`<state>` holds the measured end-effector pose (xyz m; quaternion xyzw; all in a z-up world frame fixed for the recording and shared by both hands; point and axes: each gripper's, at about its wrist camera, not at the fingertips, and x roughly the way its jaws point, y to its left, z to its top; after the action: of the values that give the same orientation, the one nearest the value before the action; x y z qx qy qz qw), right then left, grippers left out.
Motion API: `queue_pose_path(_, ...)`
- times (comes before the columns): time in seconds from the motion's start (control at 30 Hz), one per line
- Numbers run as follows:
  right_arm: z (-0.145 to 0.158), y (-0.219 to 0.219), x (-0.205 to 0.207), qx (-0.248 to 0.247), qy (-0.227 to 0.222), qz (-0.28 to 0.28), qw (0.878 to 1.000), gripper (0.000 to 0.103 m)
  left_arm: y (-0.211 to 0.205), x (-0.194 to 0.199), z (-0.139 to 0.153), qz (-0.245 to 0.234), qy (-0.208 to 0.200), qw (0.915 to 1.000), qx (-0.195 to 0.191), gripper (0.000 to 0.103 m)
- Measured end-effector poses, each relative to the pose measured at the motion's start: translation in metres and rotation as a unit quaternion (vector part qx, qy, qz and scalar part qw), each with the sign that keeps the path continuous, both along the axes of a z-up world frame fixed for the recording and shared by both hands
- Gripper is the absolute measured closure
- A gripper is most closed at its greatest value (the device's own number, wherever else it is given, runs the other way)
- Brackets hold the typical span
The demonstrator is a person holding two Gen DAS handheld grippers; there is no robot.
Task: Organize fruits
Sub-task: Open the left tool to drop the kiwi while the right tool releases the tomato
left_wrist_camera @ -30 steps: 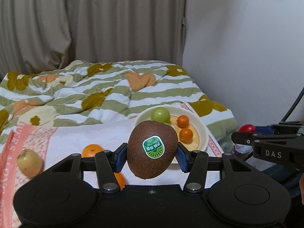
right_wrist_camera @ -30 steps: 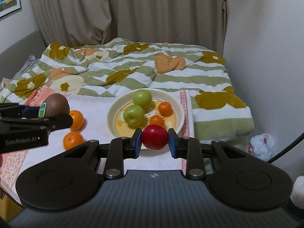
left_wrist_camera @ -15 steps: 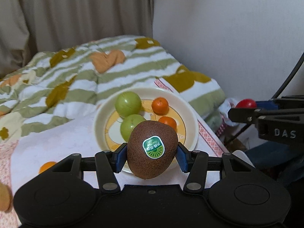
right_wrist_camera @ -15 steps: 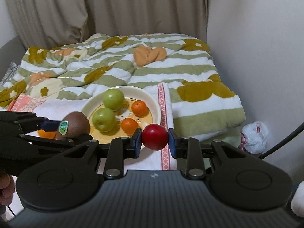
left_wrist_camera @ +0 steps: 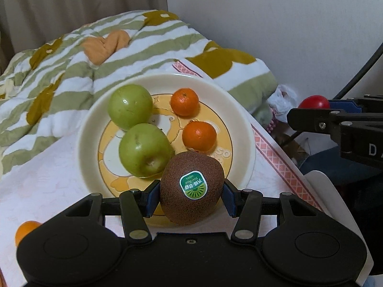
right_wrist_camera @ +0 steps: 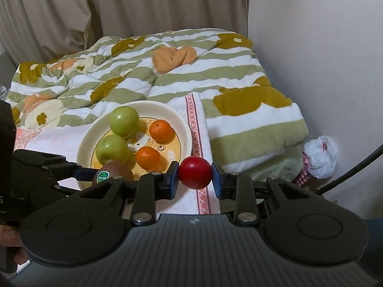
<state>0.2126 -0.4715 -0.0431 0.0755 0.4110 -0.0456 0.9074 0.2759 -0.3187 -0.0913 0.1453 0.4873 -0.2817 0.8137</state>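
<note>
Fruits: gathered on the plate, with some outstanding.
Plate (left_wrist_camera: pixel 241 124): centre of the left wrist view; holds two green apples (left_wrist_camera: pixel 130 110) and two tangerines (left_wrist_camera: pixel 184 102).
Left gripper (left_wrist_camera: pixel 191 192): clamped on a kiwi (left_wrist_camera: pixel 191 187), lower centre, over the plate's near rim.
Right gripper (right_wrist_camera: pixel 195 175): clamped on a red fruit (right_wrist_camera: pixel 195 172), centre of the right wrist view, just right of the plate.
Loose tangerine (left_wrist_camera: pixel 26 229): lower left, on the cloth.
Progress: four placed; judging by this, kiwi, red fruit and loose tangerine remain.

A stickered brown kiwi (left_wrist_camera: pixel 192 190) is held over the near rim of the cream plate (left_wrist_camera: pixel 241 117). Two green apples (left_wrist_camera: pixel 130 110) and two mandarins (left_wrist_camera: pixel 184 102) are seen on the plate. A red fruit (right_wrist_camera: pixel 195 172) is held beside its right edge.
</note>
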Motion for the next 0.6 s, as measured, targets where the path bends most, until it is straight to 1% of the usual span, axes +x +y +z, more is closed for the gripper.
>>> queue_pose_path(0.07,-0.001,-0.001,0.000,0.001,0.001,-0.003,1.000,0.059,-0.001,0.003,-0.001,0.000,0.004,1.0000,0.000,0.045)
queue_pose_path(0.13,-0.001,-0.001,0.000,0.001,0.002,-0.005,1.000,0.059,-0.001,0.000,0.002,-0.001,-0.003,1.0000,-0.007,0.037)
queue_pose_path(0.17,0.000,-0.001,0.000,0.000,0.001,-0.006,1.000,0.059,0.000,-0.001,0.005,-0.002,-0.008,0.9999,-0.012,0.022)
queue_pose_path(0.2,0.000,-0.001,-0.001,-0.001,0.001,-0.006,1.000,0.059,0.000,-0.001,0.007,-0.003,-0.012,0.9998,-0.015,0.012)
queue_pose_path(0.27,0.001,0.000,-0.002,-0.002,-0.001,-0.005,1.000,0.059,0.001,-0.004,0.012,-0.004,-0.019,0.9996,-0.021,0.010)
queue_pose_path(0.43,0.005,0.001,-0.004,-0.004,-0.006,0.004,1.000,0.059,0.012,-0.016,0.023,0.007,-0.027,0.9995,-0.018,0.010)
queue_pose_path(0.53,0.007,0.004,-0.003,-0.005,-0.008,0.018,1.000,0.059,0.024,-0.025,0.031,0.026,-0.037,0.9988,-0.020,0.010)
queue_pose_path(0.6,0.007,0.007,0.000,-0.006,-0.008,0.029,1.000,0.059,0.031,-0.032,0.038,0.042,-0.053,0.9975,-0.019,0.009)
